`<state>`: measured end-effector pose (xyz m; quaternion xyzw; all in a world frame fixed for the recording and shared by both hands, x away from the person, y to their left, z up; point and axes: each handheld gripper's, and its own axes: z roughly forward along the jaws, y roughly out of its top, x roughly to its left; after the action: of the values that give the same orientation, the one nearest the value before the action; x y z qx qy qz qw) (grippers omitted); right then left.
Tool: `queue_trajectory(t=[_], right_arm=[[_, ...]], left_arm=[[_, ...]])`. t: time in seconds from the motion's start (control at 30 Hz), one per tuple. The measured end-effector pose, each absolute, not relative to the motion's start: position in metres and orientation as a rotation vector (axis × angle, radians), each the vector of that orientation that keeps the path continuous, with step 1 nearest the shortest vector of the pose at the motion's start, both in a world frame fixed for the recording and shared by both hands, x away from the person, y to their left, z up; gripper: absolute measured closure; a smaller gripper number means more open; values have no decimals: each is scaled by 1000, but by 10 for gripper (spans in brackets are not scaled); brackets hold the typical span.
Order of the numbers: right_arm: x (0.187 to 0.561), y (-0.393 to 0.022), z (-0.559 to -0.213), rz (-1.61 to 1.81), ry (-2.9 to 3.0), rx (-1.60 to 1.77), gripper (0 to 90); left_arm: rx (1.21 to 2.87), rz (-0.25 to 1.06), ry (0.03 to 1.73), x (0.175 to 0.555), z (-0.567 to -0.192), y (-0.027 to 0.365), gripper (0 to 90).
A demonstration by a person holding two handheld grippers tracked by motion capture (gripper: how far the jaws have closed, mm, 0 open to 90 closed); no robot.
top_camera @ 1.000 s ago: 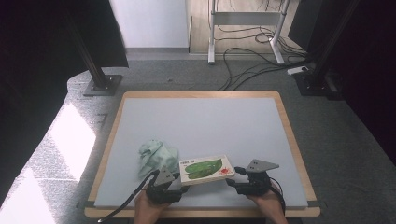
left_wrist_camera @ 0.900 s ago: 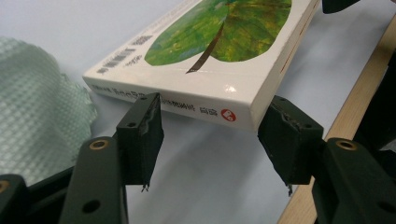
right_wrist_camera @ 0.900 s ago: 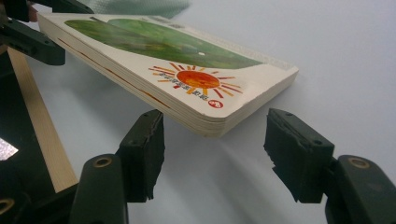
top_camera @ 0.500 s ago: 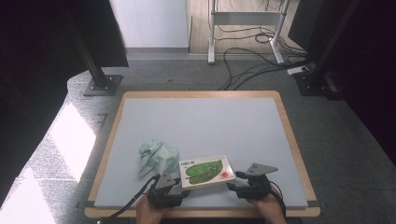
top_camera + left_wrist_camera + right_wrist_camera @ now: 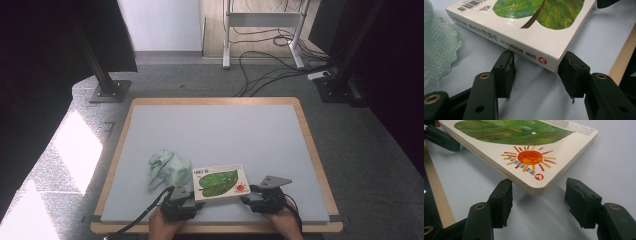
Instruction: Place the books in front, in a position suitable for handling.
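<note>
A white board book [image 5: 220, 182] with a green leaf and a red sun on its cover lies near the mat's front edge. My left gripper [image 5: 192, 198] is at its near-left corner. In the left gripper view the jaws [image 5: 539, 55] have just been closing, with the spine corner of the book [image 5: 524, 27] between them, and both pads touch its edges. My right gripper [image 5: 248, 199] is at the near-right corner. Its jaws [image 5: 540, 185] straddle the rounded corner of the book [image 5: 529, 157]. The left pad touches the edge and the right pad stands apart.
A crumpled pale green cloth [image 5: 167, 168] lies just left of the book, also at the left edge of the left gripper view [image 5: 436, 50]. The grey mat [image 5: 215, 130] sits in a wooden frame [image 5: 310, 145], whose front rail is close behind both grippers.
The book and both hands stay almost where they were. Only slight shifts of the grippers at the book's near corners show.
</note>
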<state>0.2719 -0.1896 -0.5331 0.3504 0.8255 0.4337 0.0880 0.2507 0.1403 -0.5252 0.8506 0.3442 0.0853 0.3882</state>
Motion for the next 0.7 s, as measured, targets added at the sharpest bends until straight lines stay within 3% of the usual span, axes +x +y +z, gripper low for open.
queue_trajectory(t=[0.47,0.7], right_arm=[[289,-192,-532,1247,2436,1075,423],[291,-193,-532,1259,2446,1086,404]], left_arm=[[2155,206,909,257,-524,139,357],[2156,232,901,254,-526,137,372]])
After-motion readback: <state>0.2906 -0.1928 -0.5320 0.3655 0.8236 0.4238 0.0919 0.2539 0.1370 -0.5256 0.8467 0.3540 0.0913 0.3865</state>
